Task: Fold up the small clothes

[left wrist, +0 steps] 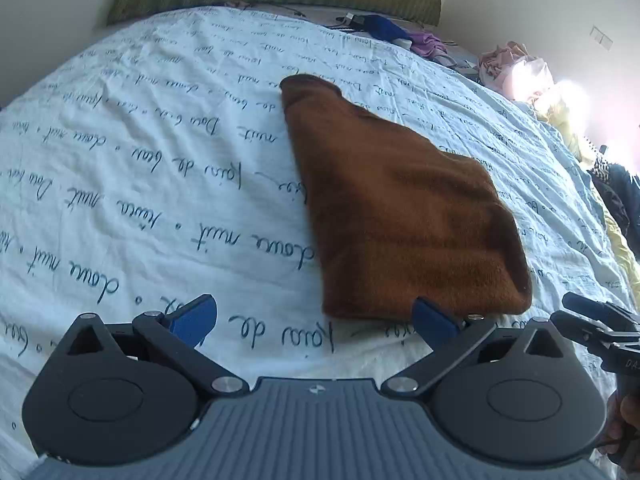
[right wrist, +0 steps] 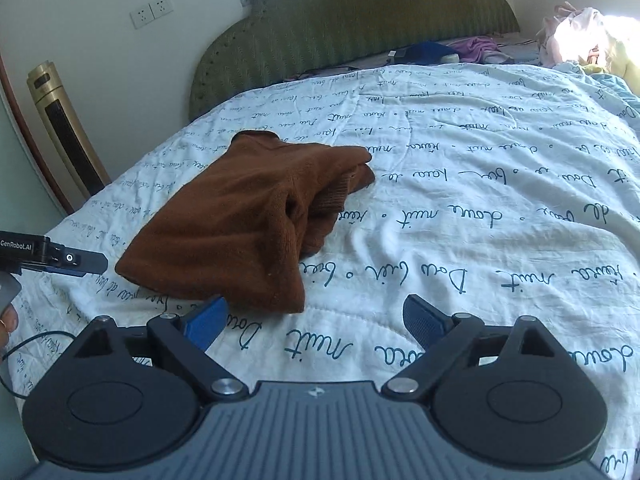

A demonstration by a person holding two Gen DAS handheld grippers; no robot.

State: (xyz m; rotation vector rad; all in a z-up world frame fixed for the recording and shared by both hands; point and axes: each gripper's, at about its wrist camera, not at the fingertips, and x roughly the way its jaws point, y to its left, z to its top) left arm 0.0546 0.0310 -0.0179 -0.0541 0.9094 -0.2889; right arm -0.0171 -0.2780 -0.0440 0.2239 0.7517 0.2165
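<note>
Bed: white quilt (right wrist: 460, 240) with blue script, green padded headboard (right wrist: 360, 28) at far edge.
Garment: brown knit sweater (right wrist: 244, 216), folded, soft, mid-quilt.
Left gripper (left wrist: 316, 318): spread, empty, at sweater's near edge.
Right gripper (right wrist: 314, 320): spread, empty.

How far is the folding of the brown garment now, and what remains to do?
Done: the brown garment lies folded on the printed bedsheet, with its layers doubled over. In hand: nothing; the left hand-held gripper and the right hand-held gripper are both open beside it. Left: perhaps one more fold, and the clothes near the headboard.
</note>
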